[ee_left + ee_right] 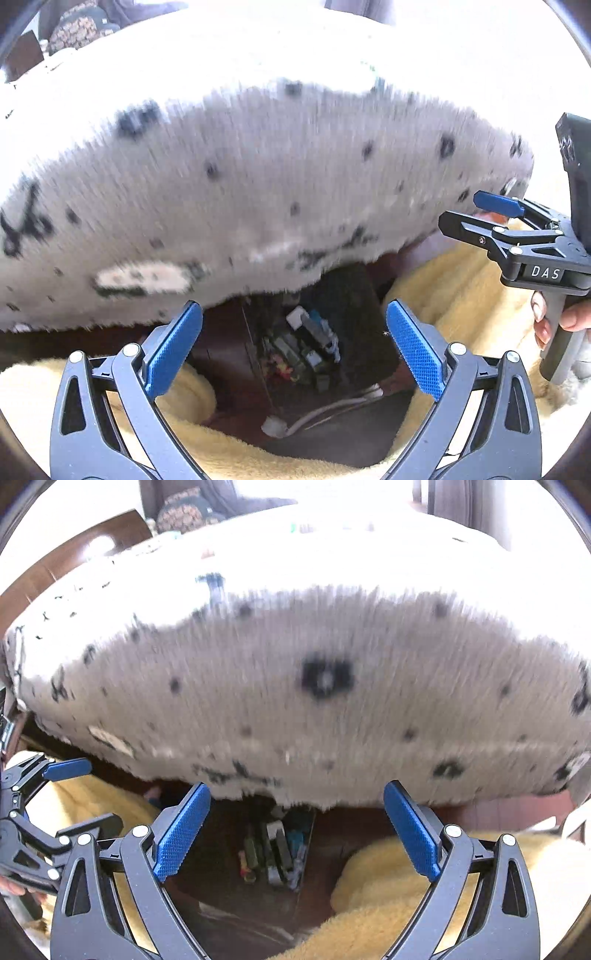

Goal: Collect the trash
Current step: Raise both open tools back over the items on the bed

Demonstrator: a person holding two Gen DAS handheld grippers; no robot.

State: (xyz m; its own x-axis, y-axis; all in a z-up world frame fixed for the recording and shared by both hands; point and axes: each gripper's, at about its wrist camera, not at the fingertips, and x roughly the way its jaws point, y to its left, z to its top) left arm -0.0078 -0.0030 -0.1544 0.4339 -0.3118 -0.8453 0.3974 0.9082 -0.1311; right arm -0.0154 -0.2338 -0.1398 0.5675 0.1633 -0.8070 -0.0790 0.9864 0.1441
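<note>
- Hanging over the table edge, a white cloth [258, 192] with dark blotches is seen blurred across the upper part of both views.
- The left gripper [294, 349] is held with its blue pads spread wide and nothing between them.
- Between those pads, a dark open compartment [343, 295] under the table is seen, holding a jumble of small items [306, 343] that may be trash; what they are cannot be told.
- A white cable [325, 408] is laid just below that compartment.
- Yellow fleece [465, 295] is spread on either side of the gap.
- The right gripper [297, 827] is likewise released, its pads parted and empty, and is pointed at the same clutter [275, 853].
</note>
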